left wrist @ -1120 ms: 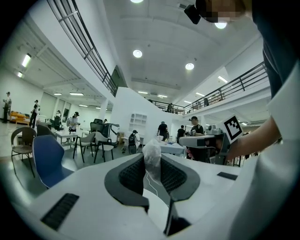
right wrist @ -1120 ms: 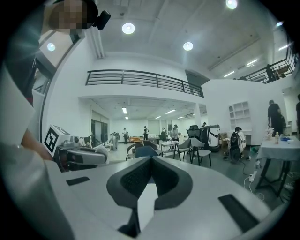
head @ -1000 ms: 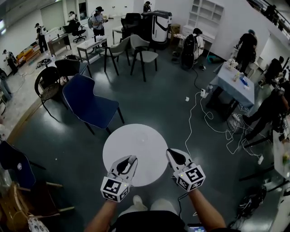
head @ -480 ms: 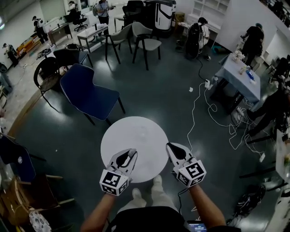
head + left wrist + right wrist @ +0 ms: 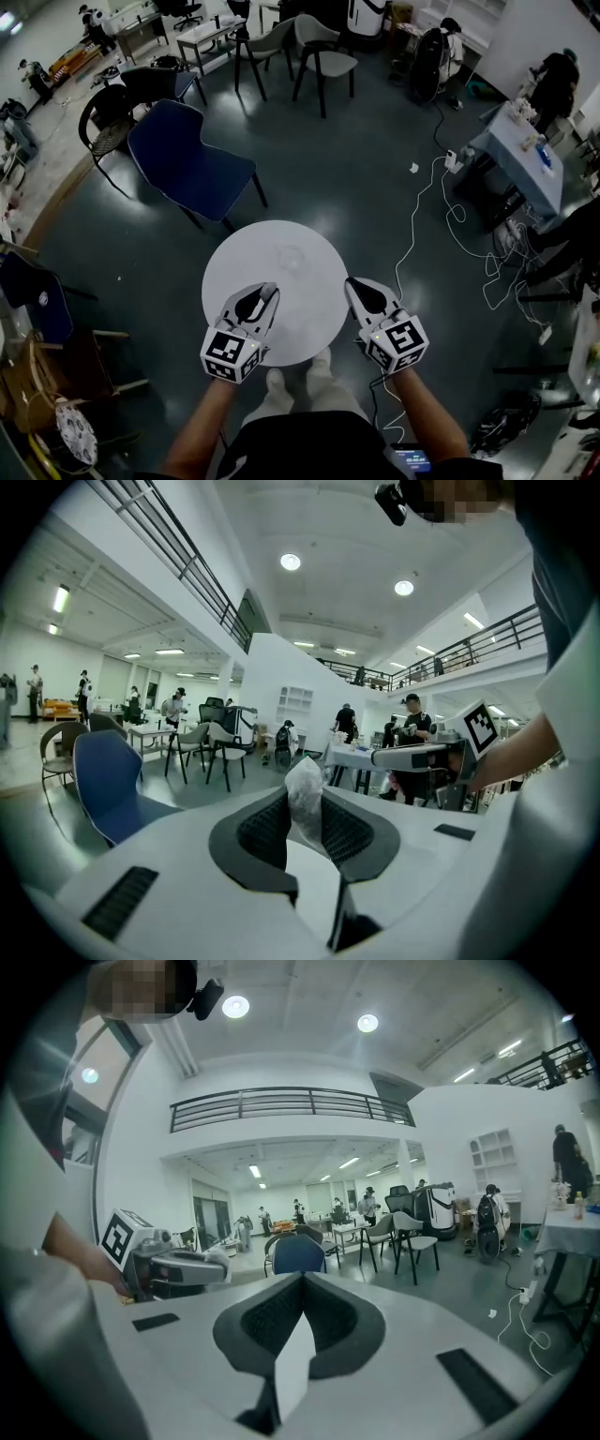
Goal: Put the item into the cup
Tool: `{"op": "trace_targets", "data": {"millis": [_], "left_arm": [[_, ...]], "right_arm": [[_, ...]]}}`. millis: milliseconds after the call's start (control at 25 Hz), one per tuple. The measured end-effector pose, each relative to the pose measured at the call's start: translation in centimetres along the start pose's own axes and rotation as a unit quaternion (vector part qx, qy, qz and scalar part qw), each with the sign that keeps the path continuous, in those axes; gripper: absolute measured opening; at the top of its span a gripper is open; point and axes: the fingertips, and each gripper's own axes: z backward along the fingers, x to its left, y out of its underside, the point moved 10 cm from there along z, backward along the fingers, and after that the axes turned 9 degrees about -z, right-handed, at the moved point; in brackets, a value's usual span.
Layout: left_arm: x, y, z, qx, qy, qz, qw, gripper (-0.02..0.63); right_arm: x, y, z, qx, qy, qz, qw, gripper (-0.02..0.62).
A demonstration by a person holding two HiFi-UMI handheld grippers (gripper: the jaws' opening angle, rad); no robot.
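Observation:
A crumpled, clear-white plastic item (image 5: 305,797) sticks up between the black pads of my left gripper (image 5: 306,829), which is shut on it. In the head view the left gripper (image 5: 266,293) hovers over the near left part of the round white table (image 5: 234,264). A faint clear cup (image 5: 290,255) stands near the table's middle, ahead of both grippers. My right gripper (image 5: 355,287) is over the table's near right edge; its pads (image 5: 323,1321) meet with nothing between them. From the right gripper view the left gripper (image 5: 208,1267) shows at the left.
A blue chair (image 5: 184,166) stands just beyond the table at the left. White cables (image 5: 448,225) trail over the dark floor at the right. More chairs, tables and several people are farther off. My shoes (image 5: 298,382) are under the table's near edge.
The view has shifted: the table now sits higher in the picture and my feet show beneath it. Both grippers keep about the same place over its near edge, the left one still gripping the item.

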Motion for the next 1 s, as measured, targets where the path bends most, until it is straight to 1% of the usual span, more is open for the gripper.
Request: {"op": "trace_targets", "data": {"millis": [280, 440, 560, 800, 1000], "left_arm": [[1.5, 1.8, -5.2, 0.031, -0.006, -0.001, 0.9995, 0.08], [2.3, 3.1, -7.7, 0.057, -0.006, -0.02, 0.9982, 0.08], [2.8, 3.8, -9.3, 0.066, -0.008, -0.015, 0.9977, 0.08], [4.0, 5.2, -13.0, 0.086, 0.014, -0.045, 0.9952, 0.08], [4.7, 6.3, -15.6, 0.106, 0.028, -0.057, 0.9923, 0.08]], "right_arm": [[-4.7, 1.3, -2.9, 0.028, -0.014, -0.013, 0.999, 0.015], [-5.9, 2.6, -4.3, 0.05, -0.026, -0.01, 0.998, 0.015], [-6.4, 3.4, -4.8, 0.066, -0.034, 0.0, 0.997, 0.015], [-7.3, 4.8, -6.2, 0.074, -0.042, -0.011, 0.996, 0.015], [-8.2, 5.8, -6.1, 0.083, -0.039, -0.019, 0.996, 0.015]]}}
